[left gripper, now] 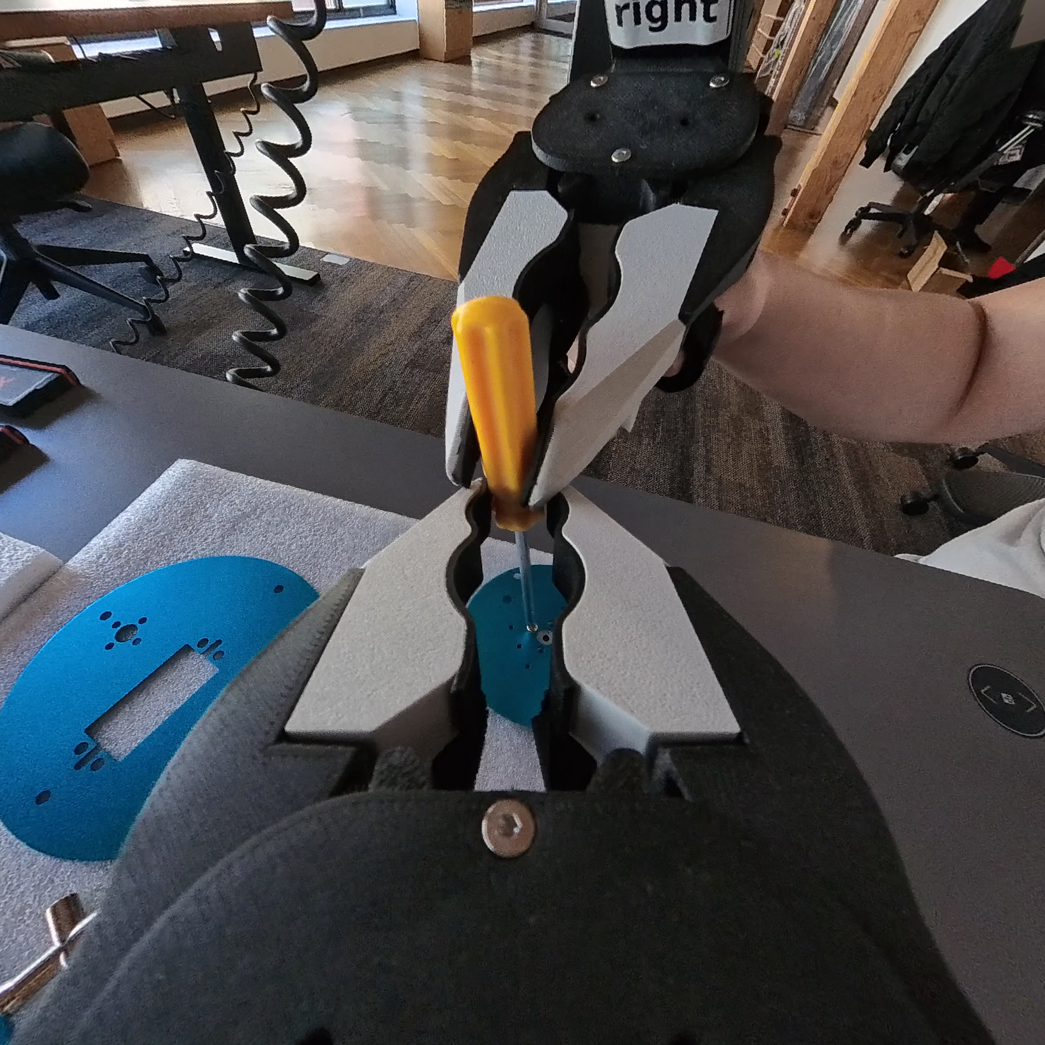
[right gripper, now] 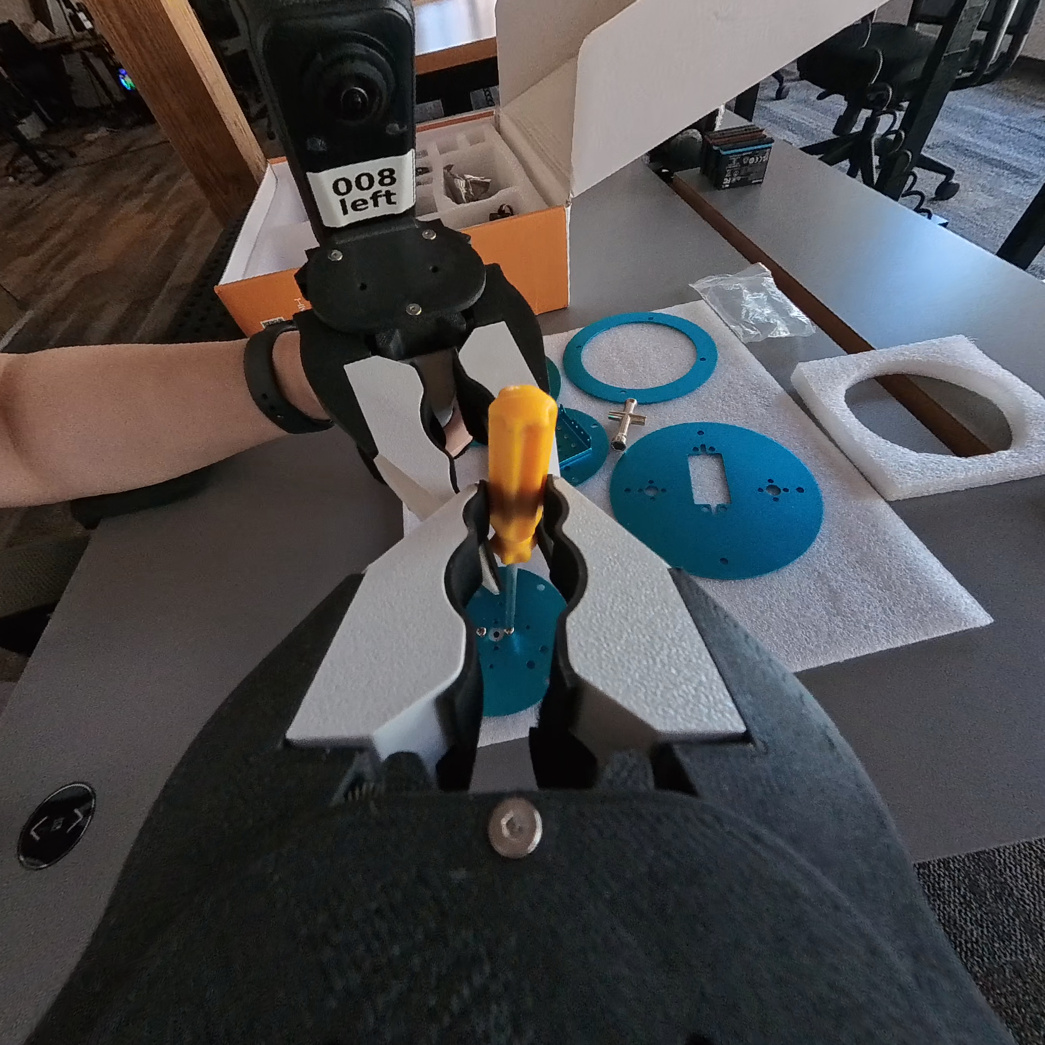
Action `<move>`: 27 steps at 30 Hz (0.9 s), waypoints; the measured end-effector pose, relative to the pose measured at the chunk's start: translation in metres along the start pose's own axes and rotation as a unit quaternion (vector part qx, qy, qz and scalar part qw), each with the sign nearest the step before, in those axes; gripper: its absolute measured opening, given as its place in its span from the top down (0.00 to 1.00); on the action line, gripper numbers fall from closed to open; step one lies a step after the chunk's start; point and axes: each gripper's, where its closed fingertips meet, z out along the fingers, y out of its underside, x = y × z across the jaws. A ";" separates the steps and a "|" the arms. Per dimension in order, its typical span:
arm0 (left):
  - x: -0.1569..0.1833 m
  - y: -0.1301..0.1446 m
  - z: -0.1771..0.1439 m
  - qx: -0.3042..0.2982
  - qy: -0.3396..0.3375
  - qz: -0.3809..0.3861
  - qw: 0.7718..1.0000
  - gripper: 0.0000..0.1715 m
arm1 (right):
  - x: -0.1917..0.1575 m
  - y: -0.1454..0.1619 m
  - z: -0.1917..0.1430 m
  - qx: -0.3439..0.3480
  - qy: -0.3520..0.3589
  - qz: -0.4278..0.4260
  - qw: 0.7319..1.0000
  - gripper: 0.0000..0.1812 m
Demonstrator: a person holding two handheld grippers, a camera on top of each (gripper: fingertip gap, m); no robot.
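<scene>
My right gripper (right gripper: 515, 489) is shut on the handle of a yellow screwdriver (right gripper: 517, 447), held nearly upright. Its metal tip rests on a small blue perforated plate (right gripper: 512, 667) beside a small screw (right gripper: 496, 634). In the left wrist view the right gripper (left gripper: 500, 486) comes down from above with the screwdriver (left gripper: 495, 384). My left gripper (left gripper: 520, 497) faces it tip to tip over the same plate (left gripper: 512, 667). Its jaws stand a narrow gap apart, either side of the screwdriver's neck, with nothing visibly gripped. The left gripper also shows opposite in the right wrist view (right gripper: 447, 452).
On a white foam sheet (right gripper: 848, 577) lie a large blue disc (right gripper: 715, 503), a blue ring (right gripper: 639, 357), a blue bracket (right gripper: 577, 438) and a silver cross wrench (right gripper: 626, 421). An open orange-and-white box (right gripper: 526, 249), a plastic bag (right gripper: 752, 305) and a foam block with a hole (right gripper: 927, 418) stand behind on the grey table (right gripper: 169, 622). My left and right fingertips are right by each other. From the left gripper's tips to the small blue perforated plate (right gripper: 512, 667) is close to 8 cm. My left wrist view (left gripper: 541, 597) looks at it from another angle. The small screw (right gripper: 496, 634) sits 8 cm or so from the ends of my left fingers. It is also in sight in the left wrist view (left gripper: 542, 637).
</scene>
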 end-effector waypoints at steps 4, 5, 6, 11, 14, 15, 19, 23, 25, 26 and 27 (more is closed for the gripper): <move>0.000 0.002 0.000 -0.004 0.000 0.003 1.000 0.90 | 0.000 0.001 0.002 -0.004 0.000 -0.002 1.000 0.90; 0.000 0.003 0.000 -0.006 -0.002 0.006 1.000 0.90 | -0.001 0.002 0.003 -0.005 -0.001 -0.006 1.000 0.90; 0.000 0.003 0.000 -0.006 -0.002 0.009 1.000 0.90 | -0.001 0.002 0.003 -0.004 -0.001 -0.010 1.000 0.90; 0.005 0.004 -0.001 -0.010 0.013 0.005 1.000 0.88 | -0.004 0.003 0.004 -0.004 -0.011 -0.013 1.000 0.90; 0.011 0.003 0.000 -0.005 0.042 -0.017 0.999 0.83 | -0.006 0.004 0.005 -0.007 -0.011 -0.023 1.000 0.90; 0.012 0.002 0.001 -0.004 0.043 -0.019 0.999 0.82 | -0.006 0.004 0.005 -0.009 -0.008 -0.028 1.000 0.90; 0.007 0.005 0.005 -0.014 0.011 0.021 1.000 0.88 | -0.007 0.005 0.006 -0.027 -0.012 -0.038 0.999 0.90; 0.011 0.006 0.007 -0.021 0.012 0.040 0.999 0.90 | -0.007 -0.001 -0.001 -0.109 -0.008 -0.133 0.985 0.76; 0.010 0.006 0.005 -0.020 0.011 0.042 0.999 0.90 | -0.013 -0.016 -0.008 -0.147 -0.020 -0.215 0.965 0.72; 0.009 0.007 0.004 -0.019 0.010 0.040 0.999 0.90 | -0.018 -0.019 -0.013 -0.177 -0.038 -0.253 0.950 0.72; 0.008 0.007 0.002 -0.018 0.010 0.038 0.999 0.90 | -0.020 -0.021 -0.017 -0.209 -0.049 -0.286 0.934 0.73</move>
